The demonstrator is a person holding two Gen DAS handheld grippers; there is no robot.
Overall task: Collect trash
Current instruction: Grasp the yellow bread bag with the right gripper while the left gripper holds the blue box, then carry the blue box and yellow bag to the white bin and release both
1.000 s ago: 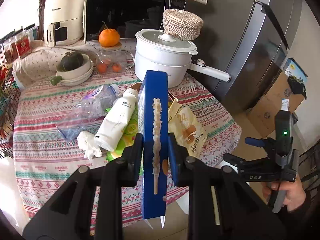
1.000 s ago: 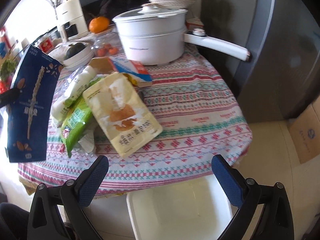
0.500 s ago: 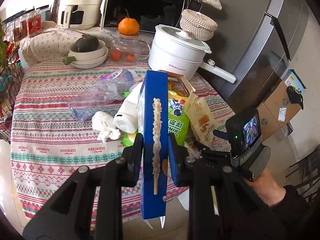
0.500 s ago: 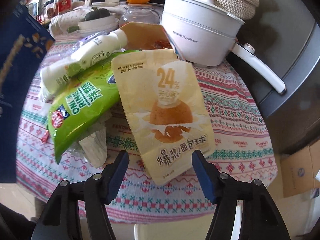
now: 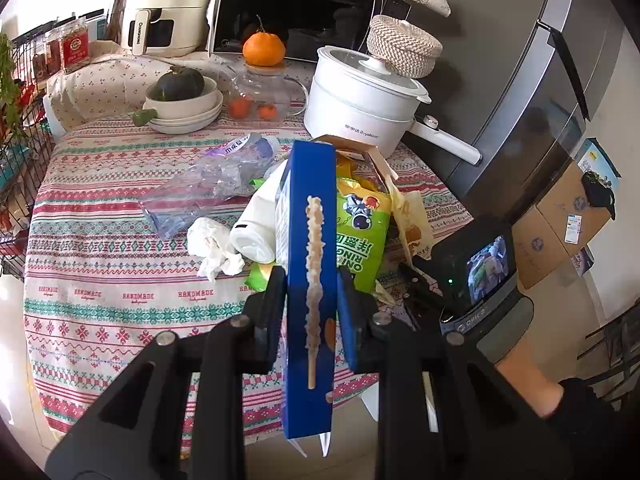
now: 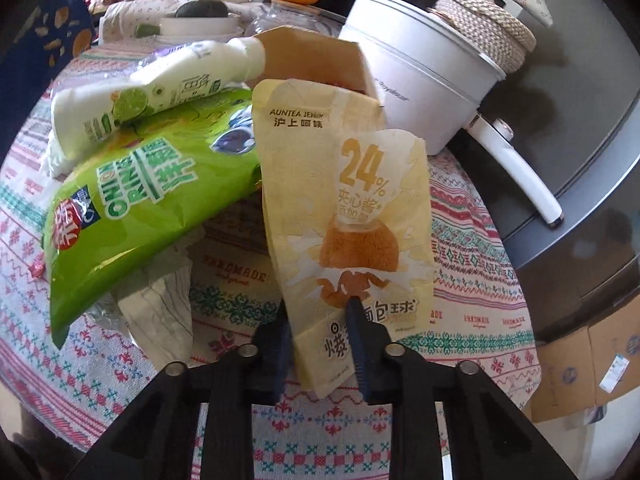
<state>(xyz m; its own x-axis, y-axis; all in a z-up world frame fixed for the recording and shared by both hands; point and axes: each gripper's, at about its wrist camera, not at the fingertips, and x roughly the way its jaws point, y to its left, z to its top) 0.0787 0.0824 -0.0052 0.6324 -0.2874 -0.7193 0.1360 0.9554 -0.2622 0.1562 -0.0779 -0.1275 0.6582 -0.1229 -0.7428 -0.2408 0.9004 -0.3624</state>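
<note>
Right wrist view: right gripper jaws closing on the near end of the yellow bread pouch, pads on either side of it, at 6 o'clock. Green onion-ring bag at 9 o'clock, white bottle at 10 o'clock, both on the table.

Left wrist view: left gripper clamped on upright blue box. Crushed clear bottle and tissue at 10 o'clock.

Judgement: early; two items in hand, several uncollected.
</note>
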